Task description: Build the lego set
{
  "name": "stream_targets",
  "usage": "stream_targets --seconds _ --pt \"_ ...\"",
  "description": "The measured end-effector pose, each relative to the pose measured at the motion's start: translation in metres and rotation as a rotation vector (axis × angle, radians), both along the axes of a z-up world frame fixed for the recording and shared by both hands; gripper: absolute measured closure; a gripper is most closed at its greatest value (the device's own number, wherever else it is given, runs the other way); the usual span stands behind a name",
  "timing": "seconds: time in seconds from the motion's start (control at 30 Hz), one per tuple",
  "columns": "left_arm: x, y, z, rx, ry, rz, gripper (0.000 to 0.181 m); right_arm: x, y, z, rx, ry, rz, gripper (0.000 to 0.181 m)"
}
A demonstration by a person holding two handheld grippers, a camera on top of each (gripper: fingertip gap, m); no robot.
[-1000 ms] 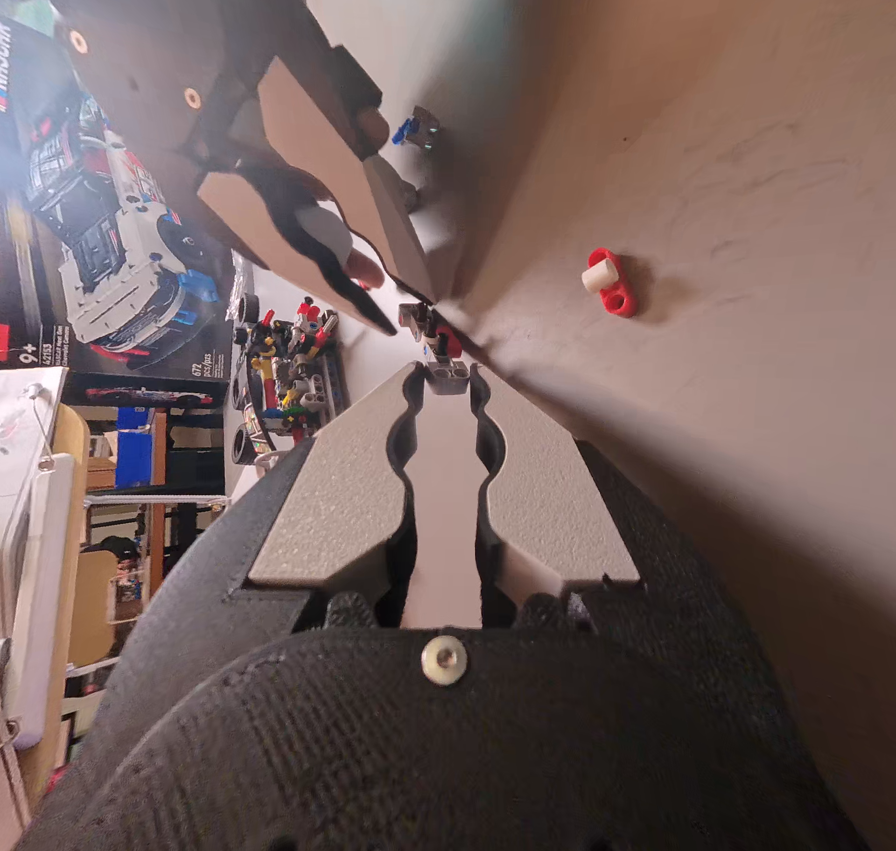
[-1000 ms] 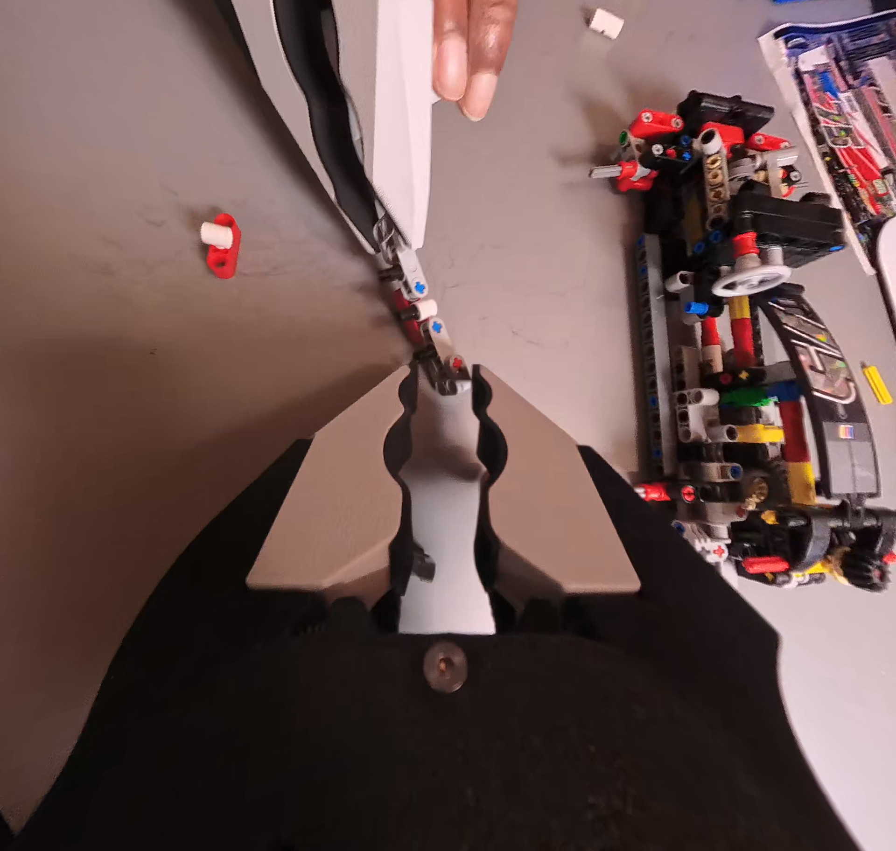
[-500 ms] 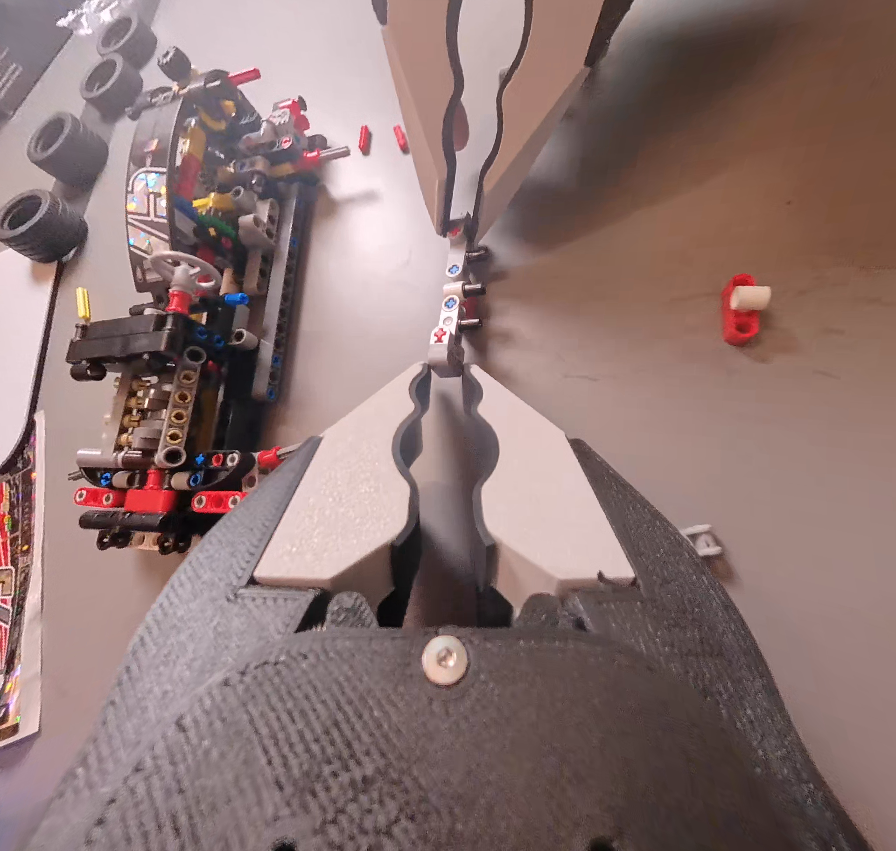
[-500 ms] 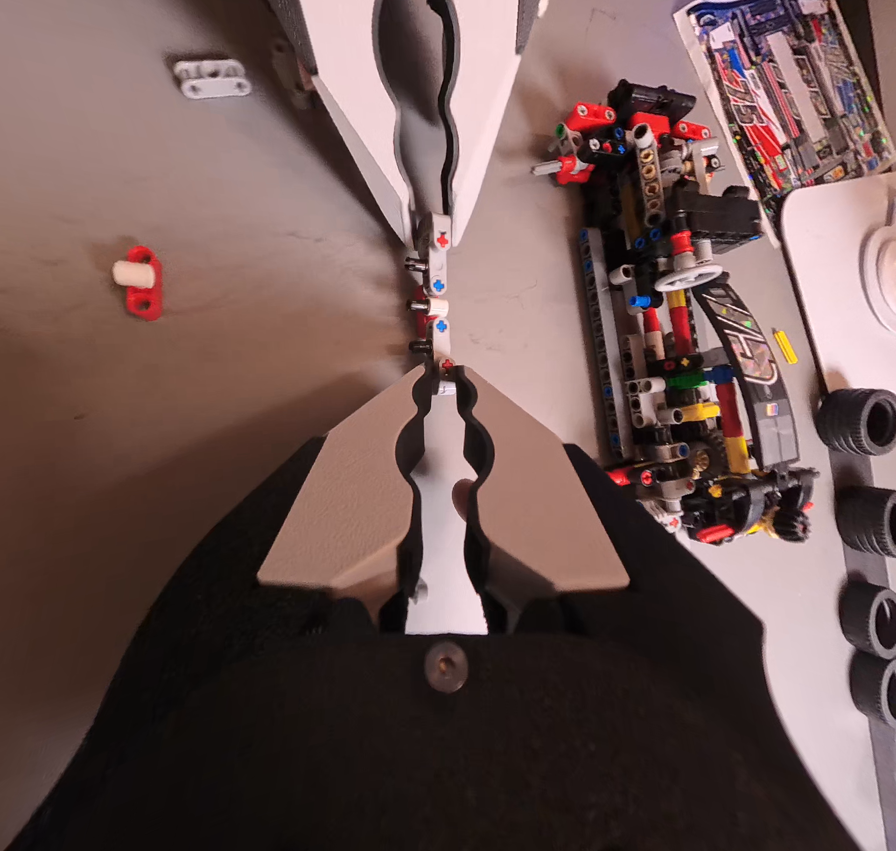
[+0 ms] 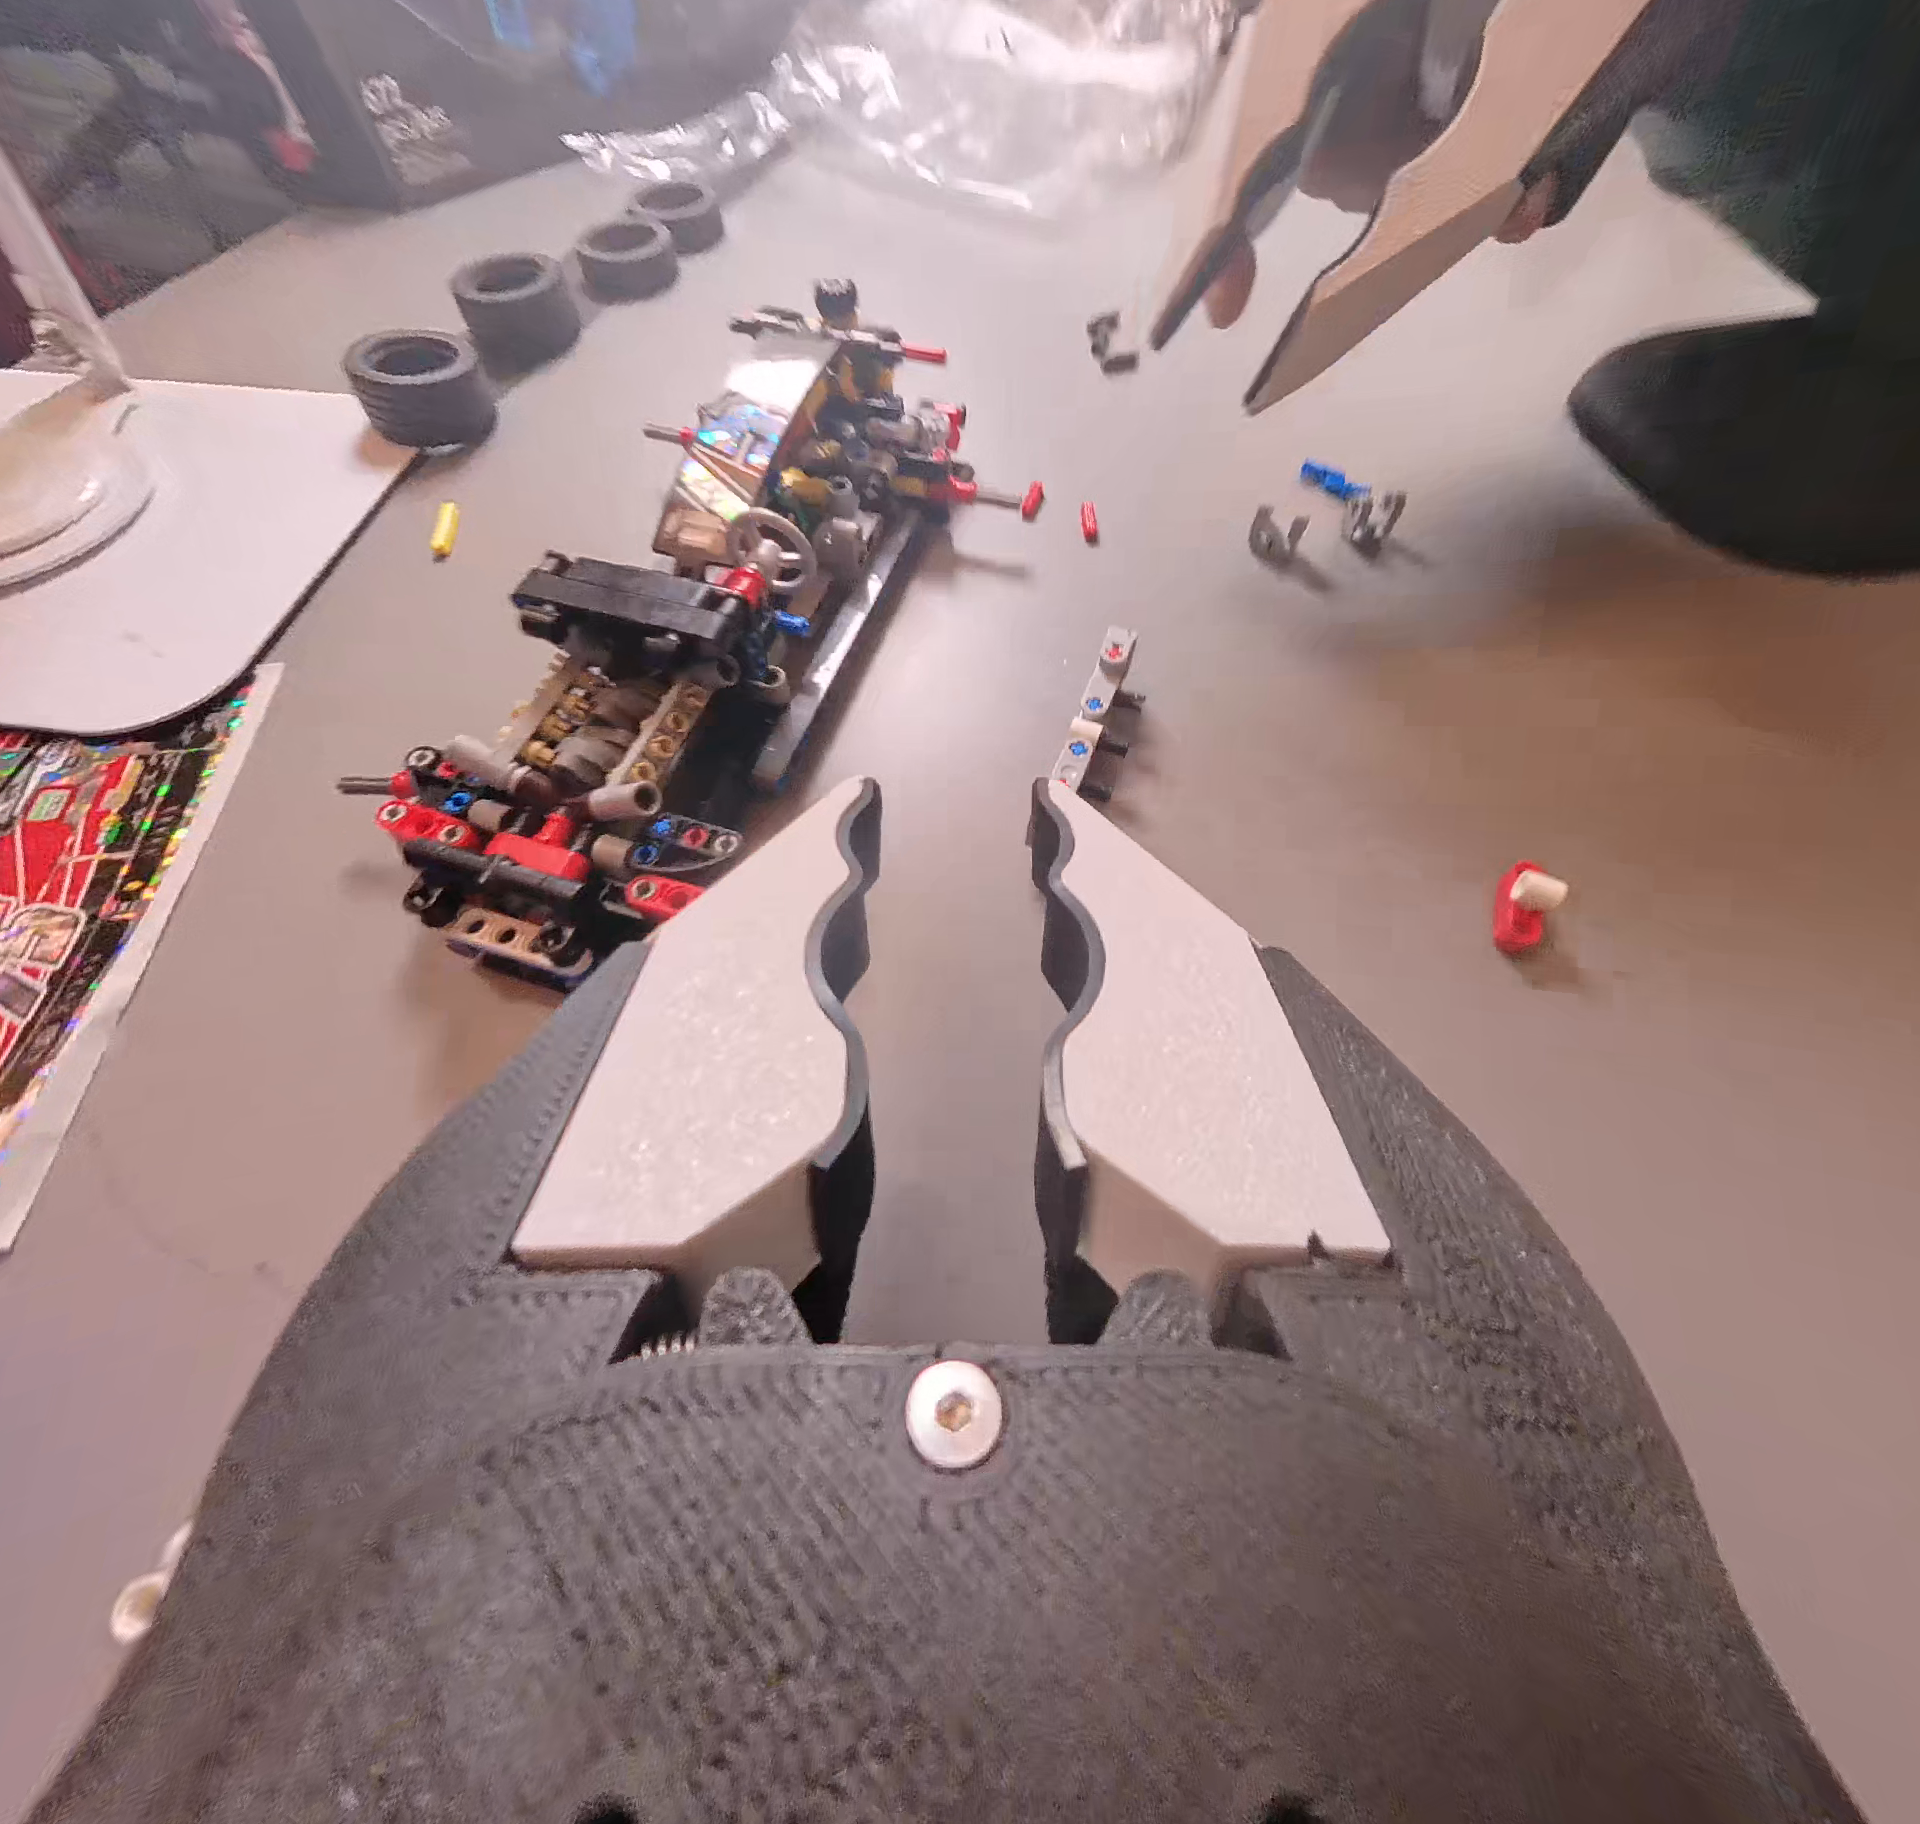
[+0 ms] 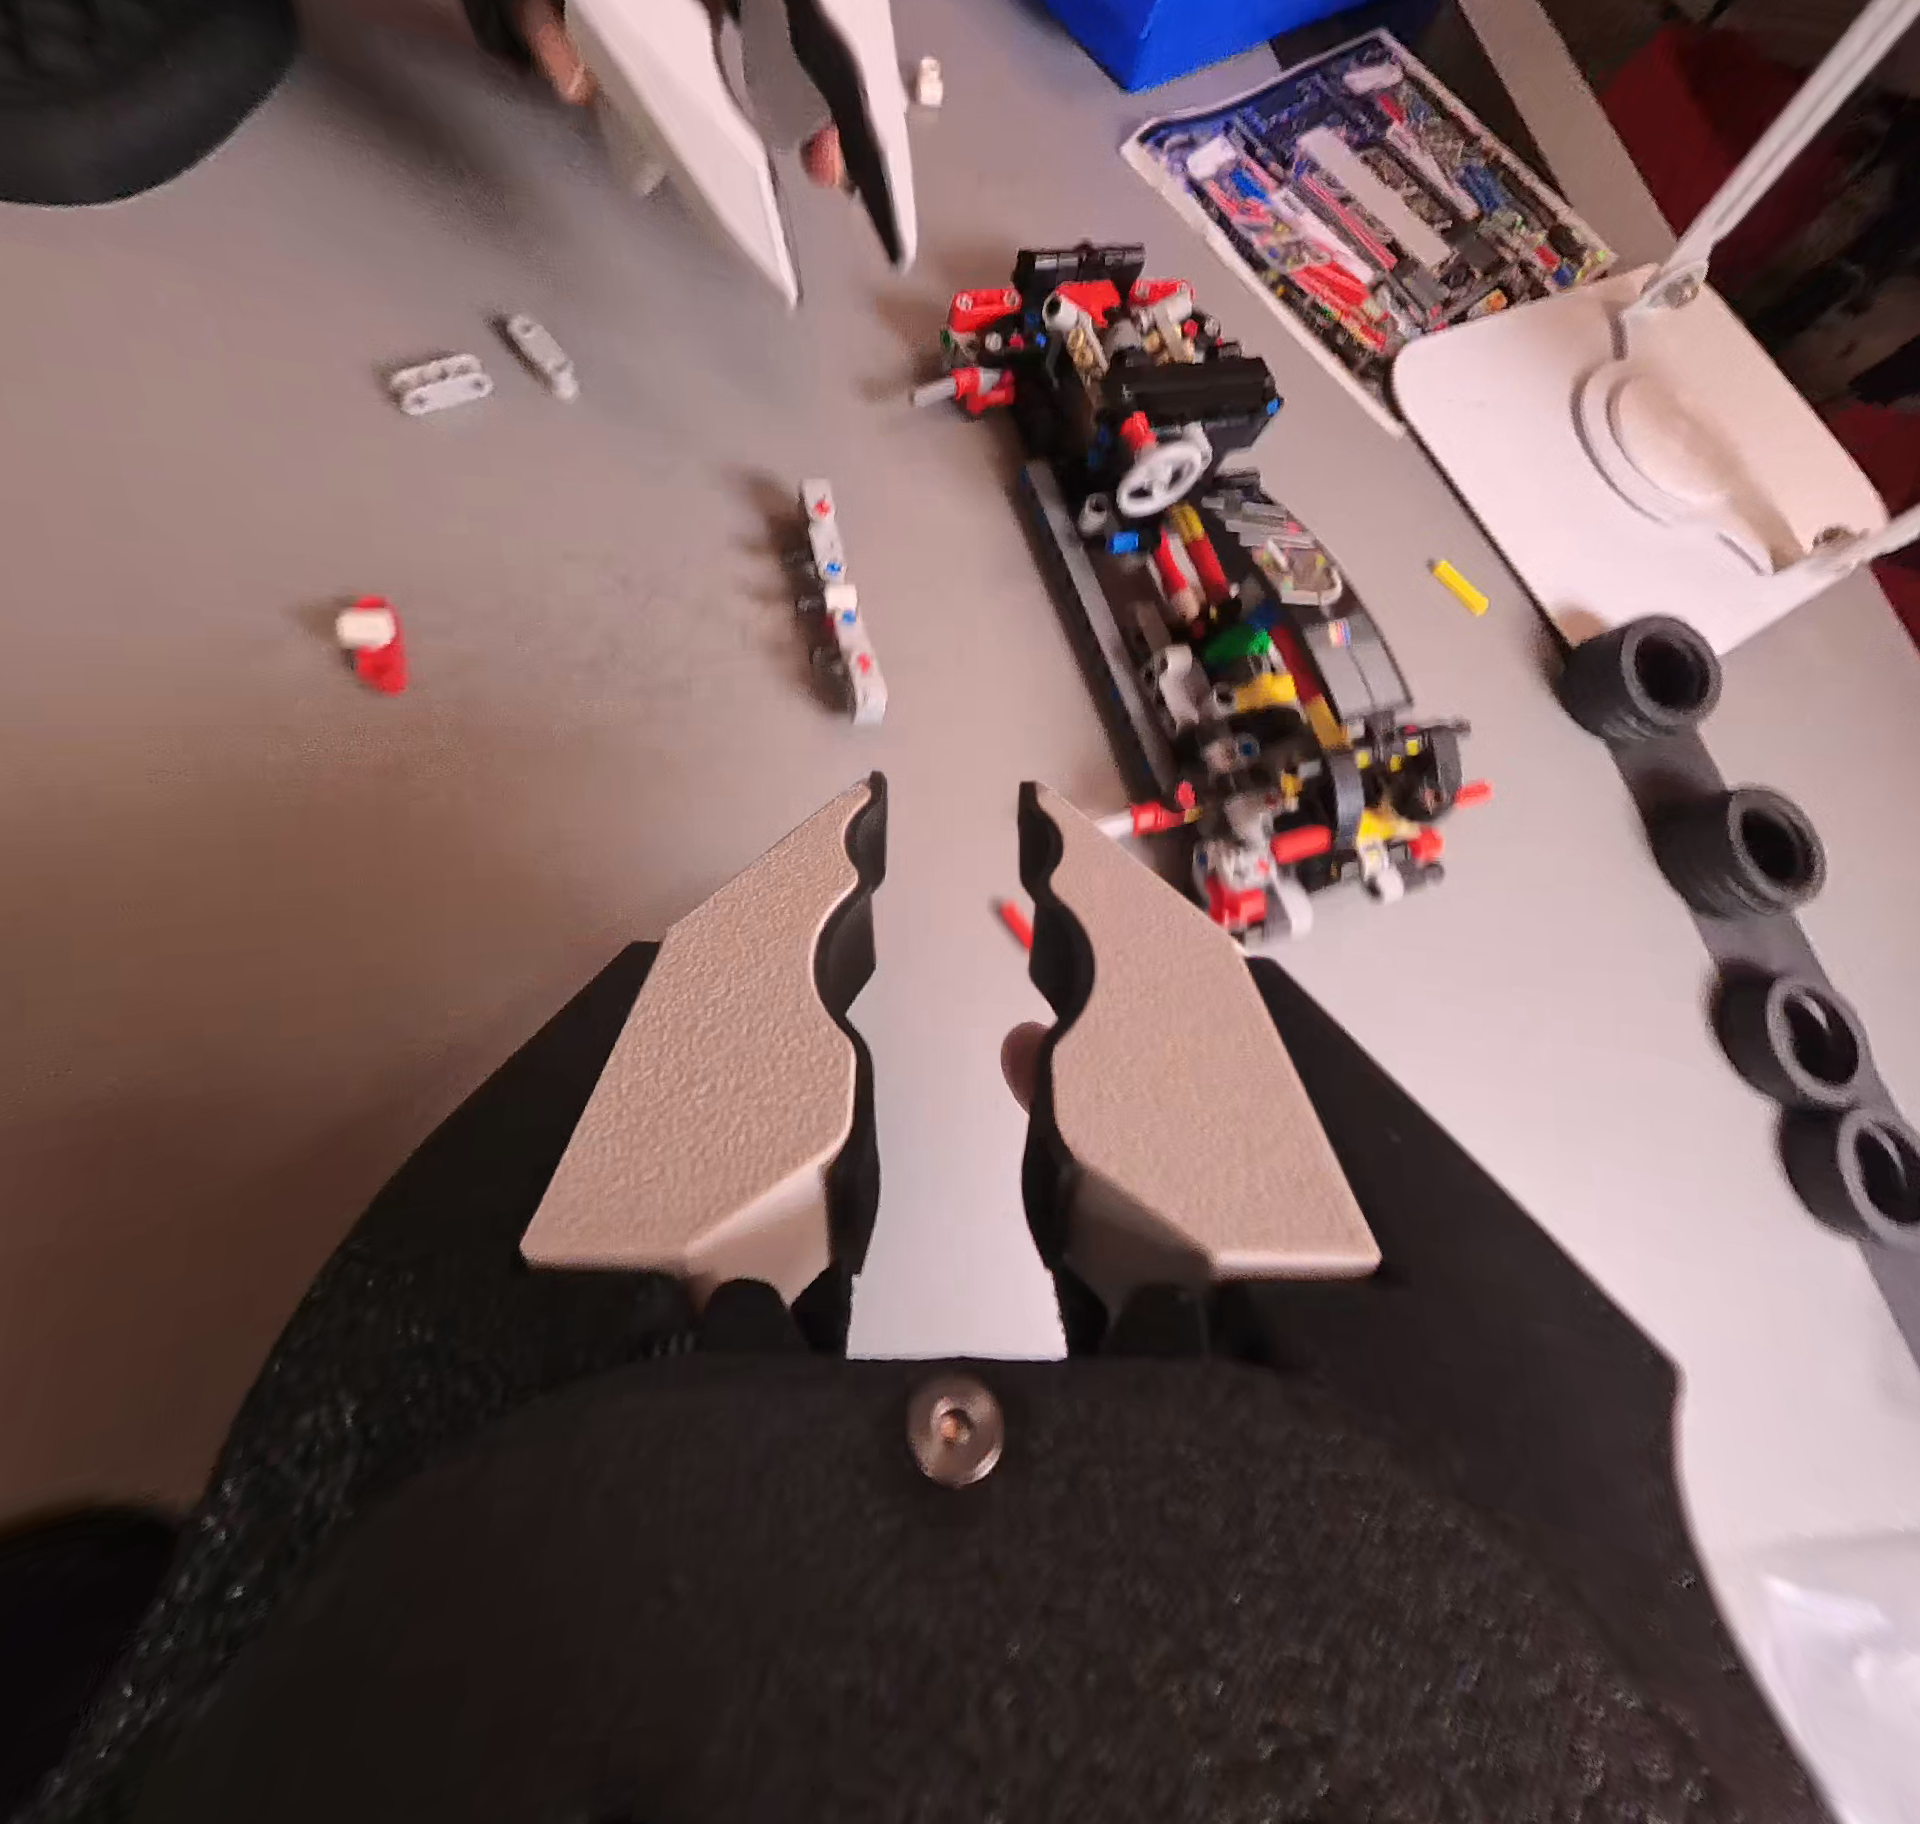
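Both grippers, left (image 5: pixel 954 800) and right (image 6: pixel 951 800), hover with jaws spread, empty; the short grey pinned lego beam (image 6: pixel 840 598) lies beside the multicoloured car chassis (image 6: pixel 1210 592), likely awaiting re-gripping and attachment

Right gripper (image 6: pixel 951 808) hovers with jaws parted — empty — above the table (image 6: pixel 260 891); grey beam (image 6: pixel 840 602) lies beside what looks like a car chassis (image 6: pixel 1210 579).
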State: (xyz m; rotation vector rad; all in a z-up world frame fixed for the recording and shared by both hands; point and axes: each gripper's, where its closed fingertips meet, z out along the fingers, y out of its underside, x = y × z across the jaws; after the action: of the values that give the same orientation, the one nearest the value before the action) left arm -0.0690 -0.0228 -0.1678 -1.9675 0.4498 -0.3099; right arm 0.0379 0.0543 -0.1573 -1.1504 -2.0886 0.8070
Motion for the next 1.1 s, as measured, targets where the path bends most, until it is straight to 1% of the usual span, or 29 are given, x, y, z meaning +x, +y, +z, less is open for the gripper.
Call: stream_targets --seconds 0.03,0.1,0.17,0.27,0.37,0.43,0.53,0.57,0.63,0.73,0.8,0.87,1.0,1.03,1.1 --pt "-0.002 -0.003 0.005 0.015 -0.025 0.012 0.153 0.014 0.004 0.002 -0.009 -0.016 0.007 0.159" --pt "-0.003 -0.008 0.013 0.039 -0.049 0.027 0.152 0.043 0.01 -0.002 -0.023 -0.07 0.013 0.163" --pt "-0.001 -0.011 0.017 0.051 -0.037 0.029 0.152 0.067 0.014 -0.015 -0.037 -0.147 -0.001 0.165" --pt "0.006 -0.013 0.02 0.064 -0.019 0.01 0.152 0.089 0.017 -0.038 -0.05 -0.23 -0.03 0.167" --pt "0.012 -0.013 0.018 0.058 -0.004 -0.009 0.152 0.091 0.021 -0.059 -0.022 -0.28 -0.049 0.164" --pt "0.016 -0.013 0.015 0.049 0.003 -0.019 0.152 0.087 0.023 -0.068 -0.015 -0.299 -0.048 0.16" --pt "0.022 -0.015 0.013 0.043 0.012 -0.04 0.152 0.082 0.02 -0.068 -0.041 -0.295 -0.021 0.161" --pt "0.024 -0.015 0.012 0.041 0.015 -0.049 0.152 0.083 0.018 -0.069 -0.048 -0.304 -0.01 0.165" --pt "0.029 -0.017 0.009 0.031 0.019 -0.068 0.153 0.085 0.013 -0.069 -0.061 -0.309 0.009 0.167" --pt "0.035 -0.018 0.004 0.014 0.021 -0.096 0.153 0.089 0.012 -0.069 -0.065 -0.32 -0.003 0.167" --pt "0.042 -0.018 0.001 0.002 0.012 -0.117 0.154 0.093 0.012 -0.067 -0.054 -0.321 -0.007 0.167" --pt "0.052 -0.019 -0.001 -0.006 -0.004 -0.143 0.155 0.092 0.006 -0.056 -0.072 -0.269 0.006 0.167" --pt "0.079 -0.022 0.004 -0.022 -0.109 -0.209 0.157 0.068 -0.02 -0.008 -0.078 -0.024 0.078 0.168" --pt "0.085 -0.023 0.006 -0.026 -0.138 -0.227 0.158 0.062 -0.029 0.001 -0.093 0.02 0.096 0.168" --pt "0.096 -0.024 0.005 -0.035 -0.156 -0.253 0.158 0.051 -0.043 0.008 -0.094 0.081 0.128 0.167"
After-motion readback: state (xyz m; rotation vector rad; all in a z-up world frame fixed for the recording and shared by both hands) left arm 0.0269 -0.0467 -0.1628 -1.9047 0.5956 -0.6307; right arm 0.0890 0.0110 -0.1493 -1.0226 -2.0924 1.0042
